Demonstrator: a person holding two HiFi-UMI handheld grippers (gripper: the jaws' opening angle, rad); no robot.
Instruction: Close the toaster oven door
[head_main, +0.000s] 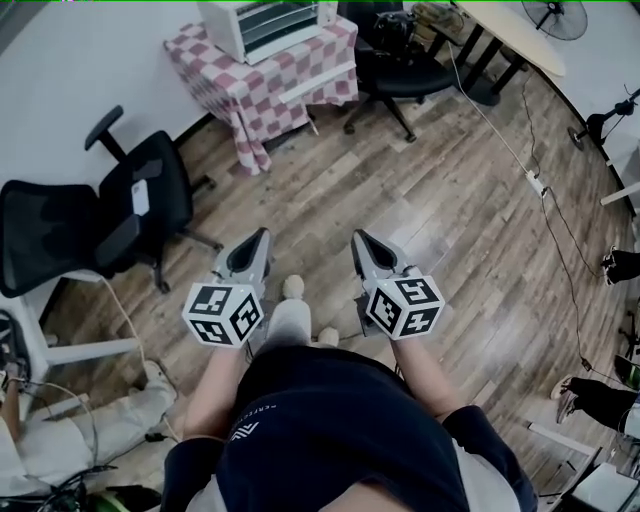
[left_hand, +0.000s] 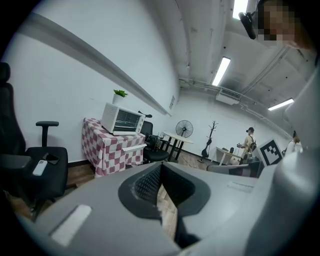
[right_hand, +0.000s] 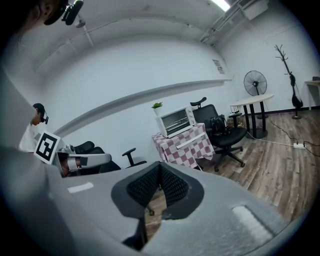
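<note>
Step in hand: approach; the door is not yet reached.
Toaster oven (head_main: 268, 25): set on the checked table (head_main: 240, 95), well apart from both tongs, across the wooden floor (head_main: 420, 210).
Door (head_main: 318, 82): judged to be folded down, open.
Left tongs (head_main: 263, 235): pressed together, nothing held.
Right tongs (head_main: 358, 237): pressed together, nothing held.
Next move: the floor is to be crossed and one pair of tongs brought under the door's edge, so that it can be pushed up.

One toaster oven (head_main: 268, 25), one checkered table (head_main: 262, 95), two black office chairs (head_main: 150, 190) (head_main: 405, 75), one fan (head_main: 555, 15), two grippers (head_main: 263, 234) (head_main: 358, 236)
</note>
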